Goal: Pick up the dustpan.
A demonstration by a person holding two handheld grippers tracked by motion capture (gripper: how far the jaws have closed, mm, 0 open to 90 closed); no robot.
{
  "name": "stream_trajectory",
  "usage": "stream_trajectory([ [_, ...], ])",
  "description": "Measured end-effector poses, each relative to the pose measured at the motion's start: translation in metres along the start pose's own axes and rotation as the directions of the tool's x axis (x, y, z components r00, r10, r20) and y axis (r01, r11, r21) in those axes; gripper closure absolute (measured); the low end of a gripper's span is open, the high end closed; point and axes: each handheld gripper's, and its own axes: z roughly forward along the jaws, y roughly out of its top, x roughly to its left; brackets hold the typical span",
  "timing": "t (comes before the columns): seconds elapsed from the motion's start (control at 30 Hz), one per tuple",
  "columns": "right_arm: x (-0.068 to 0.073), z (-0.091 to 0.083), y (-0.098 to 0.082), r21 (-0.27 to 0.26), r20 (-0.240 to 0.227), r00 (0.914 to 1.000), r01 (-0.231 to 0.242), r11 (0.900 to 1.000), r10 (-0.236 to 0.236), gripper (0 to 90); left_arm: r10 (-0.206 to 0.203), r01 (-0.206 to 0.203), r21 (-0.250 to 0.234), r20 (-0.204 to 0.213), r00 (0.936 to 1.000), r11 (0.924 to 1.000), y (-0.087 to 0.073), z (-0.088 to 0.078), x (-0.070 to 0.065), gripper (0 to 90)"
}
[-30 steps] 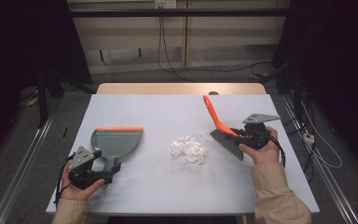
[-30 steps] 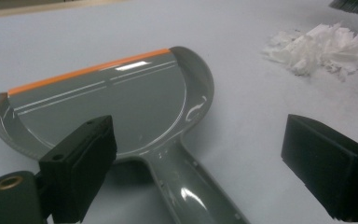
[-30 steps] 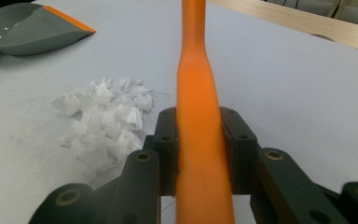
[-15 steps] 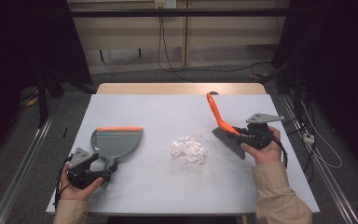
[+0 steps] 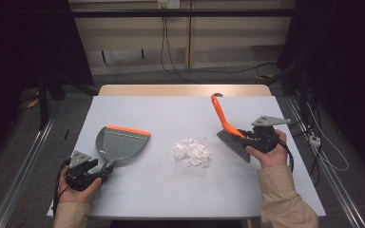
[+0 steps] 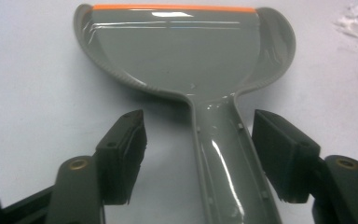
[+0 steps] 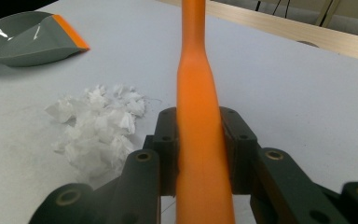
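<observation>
My left tongs (image 5: 103, 167) sit at the near left of the pale grey worktop (image 5: 171, 199), straddling the handle of the grey plastic dustpan with the orange lip (image 5: 119, 145). In the left gripper view the handle of the dustpan (image 6: 223, 154) runs up between the two black jaws; they have just been closing in on it, yet a gap shows on each side, wider on the left, so the pads are not pressing it. The dustpan lies flat, its orange lip on the far side.

My right tongs (image 5: 247, 137) are at the right of the worktop, pinching the orange plastic handle of the hand brush with dark bristles (image 5: 225, 126). In the right gripper view the brush handle (image 7: 198, 121) is clamped between both pads. The bristles point towards the pile of torn white paper scraps (image 5: 193, 152), which lies in the middle of the worktop, between dustpan and brush and apart from both.
</observation>
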Motion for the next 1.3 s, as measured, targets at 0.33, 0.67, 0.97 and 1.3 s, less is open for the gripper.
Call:
stream_trajectory([
  [0.33, 0.004, -0.005, 0.001, -0.028, -0.025, 0.9997, -0.009, 1.0, 0.008, 71.4, 0.022, -0.02, 0.096, -0.013, 0.9997, 0.9952, 0.011, 0.025, -0.01, 49.0],
  [0.67, 0.004, -0.006, -0.001, -0.03, -0.017, 0.9999, -0.003, 1.0, 0.003, 71.4, 0.052, -0.054, 0.142, 0.021, 0.9985, 0.9884, 0.017, 0.025, -0.005, 62.8],
  [0.97, 0.005, -0.003, 0.0, -0.064, 0.004, 0.9999, -0.012, 0.998, 0.012, 71.4, 0.146, -0.16, 0.107, 0.128, 0.981, 0.9812, 0.022, -0.003, -0.009, 62.9],
  [1.3, 0.013, 0.013, 0.004, -0.07, 0.018, 0.9998, -0.006, 0.998, 0.007, 71.4, 0.199, -0.242, 0.127, 0.281, 0.9389, 0.962, 0.017, -0.007, -0.031, 62.9],
])
